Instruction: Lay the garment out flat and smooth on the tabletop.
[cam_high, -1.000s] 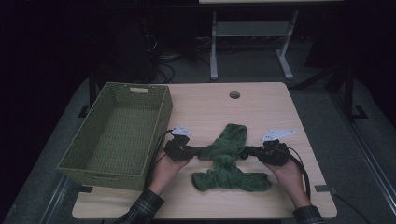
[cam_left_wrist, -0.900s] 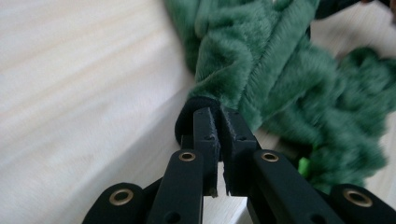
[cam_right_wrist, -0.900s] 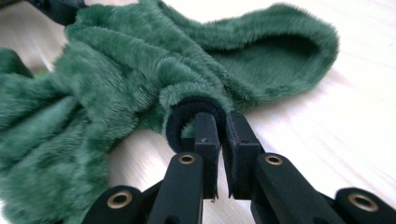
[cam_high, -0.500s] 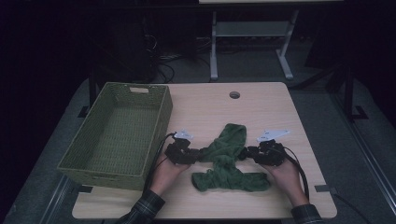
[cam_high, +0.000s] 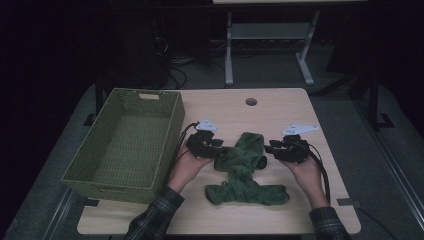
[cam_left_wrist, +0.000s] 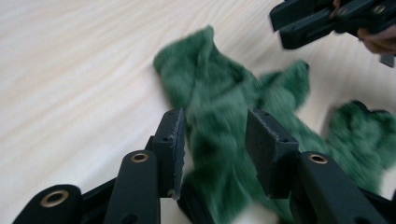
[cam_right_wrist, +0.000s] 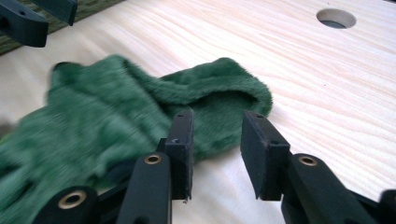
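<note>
A fuzzy green cloth (cam_high: 245, 167) lies crumpled on the light wooden table (cam_high: 280, 110), with a folded hump at the far end and a wider strip nearer the person. My left gripper (cam_high: 223, 149) is at the hump's left side. Its jaws have just been opening, and the cloth (cam_left_wrist: 219, 107) lies loose in the gap between the pads (cam_left_wrist: 173, 140). My right gripper (cam_high: 270, 148) faces it from the right. Its jaws have also just been opening, with bare table between them and the cloth edge (cam_right_wrist: 140, 107) beside the left pad (cam_right_wrist: 183, 140).
A green woven basket (cam_high: 130, 145) with nothing in it stands at the table's left, close to the left hand. A round cable hole (cam_high: 251, 101) sits near the far edge. Cables trail from both grippers toward the person. Dark floor and a metal stand lie beyond the table.
Both grippers have opened and let go of the cloth. Both hands have lifted and shifted a little away from the person. The cloth now rests bunched between them.
</note>
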